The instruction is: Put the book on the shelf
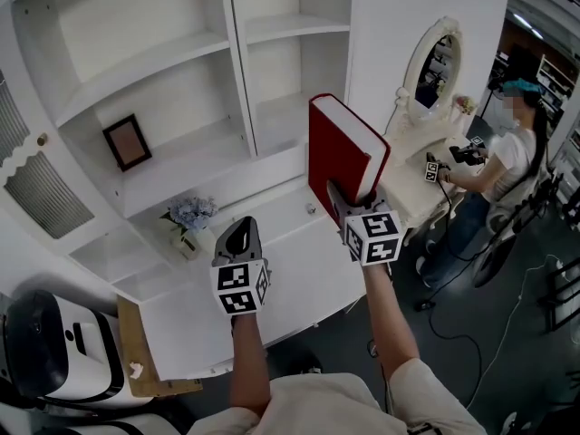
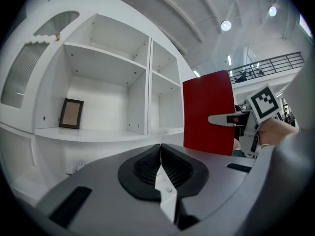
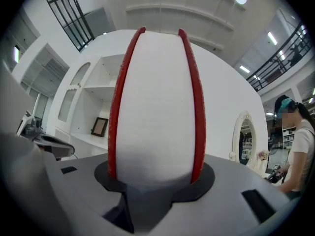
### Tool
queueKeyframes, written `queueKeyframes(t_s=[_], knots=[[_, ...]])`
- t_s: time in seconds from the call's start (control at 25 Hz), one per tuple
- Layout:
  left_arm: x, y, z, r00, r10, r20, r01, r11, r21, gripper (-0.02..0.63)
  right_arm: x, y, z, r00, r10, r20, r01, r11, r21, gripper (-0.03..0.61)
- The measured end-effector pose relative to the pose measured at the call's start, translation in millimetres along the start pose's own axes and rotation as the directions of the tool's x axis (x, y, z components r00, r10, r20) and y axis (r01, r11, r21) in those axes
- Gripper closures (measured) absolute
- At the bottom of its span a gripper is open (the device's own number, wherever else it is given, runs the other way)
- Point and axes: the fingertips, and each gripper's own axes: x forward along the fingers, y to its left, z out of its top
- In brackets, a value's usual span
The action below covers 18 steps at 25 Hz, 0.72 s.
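Observation:
A thick red book [image 1: 337, 148] with white page edges [image 3: 156, 107] stands upright in the air in front of the white shelf unit [image 1: 195, 45]. My right gripper [image 1: 352, 204] is shut on its lower end, one jaw on each cover. In the left gripper view the red book [image 2: 207, 112] shows at the right, with the right gripper [image 2: 231, 119] on it. My left gripper [image 1: 239, 239] hangs to the left of the book, shut, with nothing held; its pads [image 2: 160, 167] meet. The shelf compartments [image 2: 110, 95] ahead are mostly bare.
A small dark picture frame [image 1: 127, 141] leans on the middle left shelf. A vase of pale blue flowers [image 1: 188, 216] stands on the lower ledge. A dressing table with an oval mirror [image 1: 431, 62] is at the right, where a person [image 1: 503, 166] stands. A white-and-black machine [image 1: 50, 347] and cardboard [image 1: 136, 352] sit at lower left.

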Motion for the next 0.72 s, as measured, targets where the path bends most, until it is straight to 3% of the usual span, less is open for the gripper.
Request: queueKeyframes(t_s=[0.2, 0.44, 0.72], knots=[[-5.4, 4.6, 1.5, 1.0, 0.004, -0.003, -0.004, 1.0, 0.025, 0.597, 20.3, -25.2, 31.1, 1.0, 0.016, 0.007, -0.016, 1.0, 0.017, 0.351], [-11.4, 12.8, 2.4, 1.0, 0.031, 0.007, -0.031, 1.0, 0.003, 0.597, 43.8, -51.1, 47.1, 1.0, 0.012, -0.021, -0.011, 1.0, 0.026, 0.351], [-9.9, 10.5, -3.3, 1.0, 0.029, -0.002, -0.028, 1.0, 0.003, 0.597, 66.9, -59.0, 69.8, 1.0, 0.019, -0.004, -0.019, 0.999, 0.037, 0.351]])
